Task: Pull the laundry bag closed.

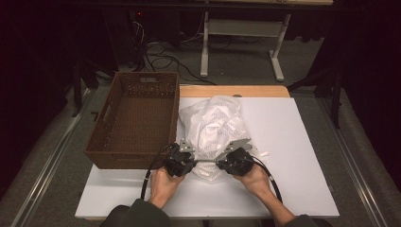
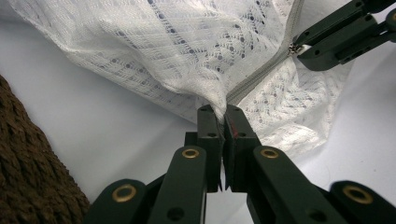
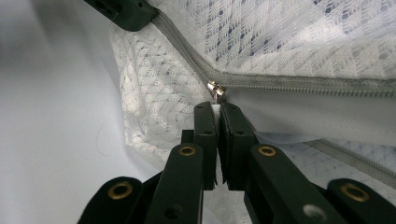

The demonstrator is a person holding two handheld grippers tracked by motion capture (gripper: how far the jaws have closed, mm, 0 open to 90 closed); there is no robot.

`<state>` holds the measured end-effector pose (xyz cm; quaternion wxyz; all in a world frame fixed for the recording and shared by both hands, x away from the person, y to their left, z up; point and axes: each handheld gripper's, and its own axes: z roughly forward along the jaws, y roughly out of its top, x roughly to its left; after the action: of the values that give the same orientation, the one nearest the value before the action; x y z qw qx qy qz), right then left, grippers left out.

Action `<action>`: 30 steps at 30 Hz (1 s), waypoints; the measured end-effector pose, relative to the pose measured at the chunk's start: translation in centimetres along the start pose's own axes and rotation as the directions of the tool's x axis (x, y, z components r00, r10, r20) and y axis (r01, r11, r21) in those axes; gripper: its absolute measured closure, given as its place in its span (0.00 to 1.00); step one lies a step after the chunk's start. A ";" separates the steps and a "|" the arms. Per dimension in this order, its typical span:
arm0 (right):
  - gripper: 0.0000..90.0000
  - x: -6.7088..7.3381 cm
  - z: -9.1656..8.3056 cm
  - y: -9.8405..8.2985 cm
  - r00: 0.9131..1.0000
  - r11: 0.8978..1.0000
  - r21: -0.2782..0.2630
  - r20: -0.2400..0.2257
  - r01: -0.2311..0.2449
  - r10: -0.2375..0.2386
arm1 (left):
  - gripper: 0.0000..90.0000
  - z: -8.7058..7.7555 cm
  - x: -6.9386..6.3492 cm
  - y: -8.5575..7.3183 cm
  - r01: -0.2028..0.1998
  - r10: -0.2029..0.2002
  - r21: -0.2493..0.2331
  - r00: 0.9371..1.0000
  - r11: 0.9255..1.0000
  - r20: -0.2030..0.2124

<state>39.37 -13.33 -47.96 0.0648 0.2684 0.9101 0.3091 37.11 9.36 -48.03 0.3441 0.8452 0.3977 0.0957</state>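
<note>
Jaws clamped, left gripper [image 2: 223, 112] pinching mesh bag [image 2: 187, 51] (zipper end), right gripper [image 3: 217, 106] on zipper pull [image 3: 215, 89]

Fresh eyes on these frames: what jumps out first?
A white mesh zip bag lies on the white table, pinched at its near edge by both grippers. The left gripper clamps the fabric beside the zipper; the right gripper clamps the zipper pull. An empty brown wicker basket sits left of the bag.
</note>
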 end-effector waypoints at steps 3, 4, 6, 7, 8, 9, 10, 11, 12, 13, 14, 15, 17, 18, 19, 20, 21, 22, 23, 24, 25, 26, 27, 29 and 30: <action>0.97 -0.2 0.0 0.0 1.000 1.000 0.002 0.009 0.003 -0.003 | 0.96 -0.1 0.1 0.0 0.004 -0.004 -0.003 1.000 1.000 -0.005; 0.97 -0.3 0.0 0.0 1.000 1.000 0.003 0.007 -0.003 0.003 | 0.96 -0.2 0.2 0.0 0.015 -0.015 -0.008 1.000 1.000 0.006; 0.97 -0.4 -0.1 0.0 1.000 1.000 0.001 0.000 -0.015 0.015 | 0.96 -0.3 0.2 0.0 0.013 -0.013 -0.008 1.000 1.000 0.003; 0.97 -0.3 0.0 0.0 1.000 1.000 0.002 0.006 -0.009 0.009 | 0.97 -0.2 0.2 0.0 0.008 -0.008 -0.004 1.000 1.000 0.000; 0.97 -0.3 0.0 0.0 1.000 1.000 0.003 0.007 -0.006 0.006 | 0.97 -0.3 0.1 0.0 0.007 -0.007 -0.004 1.000 1.000 0.000; 0.97 -0.3 0.0 0.0 1.000 1.000 0.002 0.007 -0.009 0.009 | 0.97 -0.3 0.1 0.0 0.009 -0.009 -0.008 1.000 1.000 0.003; 0.97 -0.4 -0.1 0.0 1.000 1.000 0.002 0.005 -0.012 0.011 | 0.97 -0.3 0.1 0.0 0.007 -0.007 -0.010 1.000 1.000 0.001; 0.97 -0.4 -0.1 0.0 1.000 1.000 0.003 0.007 -0.012 0.012 | 0.97 -0.4 0.0 0.0 0.003 -0.003 -0.010 1.000 1.000 0.000; 0.97 -0.4 -0.1 0.0 1.000 1.000 0.003 0.007 -0.012 0.012 | 0.97 -0.4 0.0 0.0 0.003 -0.003 -0.010 1.000 1.000 0.000; 0.97 -0.4 -0.2 0.0 1.000 1.000 0.002 0.019 -0.006 0.006 | 0.97 -0.6 0.0 -0.1 -0.001 0.000 -0.011 1.000 1.000 -0.015; 0.97 -0.4 -0.3 0.0 1.000 1.000 0.002 0.028 -0.006 0.006 | 0.97 -0.7 0.1 -0.1 0.003 -0.003 -0.014 1.000 1.000 -0.011; 0.97 -0.5 -0.5 0.0 1.000 1.000 0.000 0.025 -0.009 0.009 | 0.97 -0.8 0.2 -0.1 0.008 -0.009 -0.020 1.000 1.000 -0.013; 0.97 -0.6 -0.7 0.0 0.999 1.000 -0.006 0.037 -0.008 0.008 | 0.97 -0.8 0.2 -0.1 0.007 -0.007 -0.018 1.000 1.000 -0.013; 0.97 -0.7 -0.8 0.0 0.999 1.000 -0.009 0.036 -0.006 0.007 | 0.97 -0.8 0.2 -0.1 0.006 -0.007 -0.017 1.000 1.000 -0.015; 0.97 -0.6 -0.9 0.0 0.999 1.000 -0.005 0.041 -0.012 0.013 | 0.97 -0.8 0.2 -0.1 0.011 -0.012 -0.019 1.000 1.000 -0.015; 0.97 -0.7 -0.9 0.0 0.999 1.000 -0.007 0.039 -0.014 0.015 | 0.97 -0.7 0.3 -0.1 0.007 -0.008 -0.015 1.000 1.000 -0.017; 0.97 -0.7 -1.0 0.0 0.999 1.000 -0.001 0.045 -0.006 0.006 | 0.97 -0.7 0.3 -0.1 0.009 -0.009 -0.013 1.000 1.000 -0.015; 0.97 -0.6 -1.0 0.0 0.999 1.000 -0.001 0.047 -0.008 0.008 | 0.97 -0.7 0.3 -0.1 0.006 -0.006 -0.011 1.000 1.000 -0.017; 0.97 -0.6 -1.1 0.0 0.999 1.000 0.001 0.050 -0.007 0.007 | 0.97 -0.6 0.2 -0.1 0.006 -0.006 -0.012 1.000 1.000 -0.020; 0.97 -0.6 -1.2 0.0 0.999 1.000 0.002 0.052 -0.008 0.008 | 0.97 -0.6 0.2 -0.1 0.004 -0.005 -0.013 1.000 1.000 -0.024; 0.97 -0.6 -1.2 -0.1 0.998 1.000 0.001 0.057 -0.002 0.002 | 0.97 -0.6 0.2 -0.1 0.001 -0.002 -0.012 1.000 1.000 -0.031; 0.97 -0.6 -1.3 -0.1 0.998 1.000 0.003 0.063 -0.004 0.004 | 0.97 -0.6 0.2 -0.1 0.003 -0.003 -0.012 1.000 1.000 -0.031; 0.97 -0.6 -1.4 -0.1 0.998 1.000 0.003 0.064 -0.012 0.012 | 0.97 -0.6 0.3 -0.1 0.004 -0.005 -0.010 0.999 1.000 -0.035; 0.97 -0.9 -1.7 -0.2 0.997 1.000 0.002 0.075 -0.007 0.007 | 0.97 -0.6 0.4 -0.1 0.004 -0.004 -0.002 0.999 1.000 -0.054; 0.97 -0.9 -1.7 -0.2 0.997 1.000 0.002 0.075 -0.007 0.007 | 0.97 -0.6 0.4 -0.1 0.004 -0.004 -0.002 0.999 1.000 -0.054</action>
<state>39.54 -14.88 -46.75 0.0976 0.2830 0.9064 0.2982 37.02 10.06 -47.70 0.3341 0.8411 0.4085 0.1184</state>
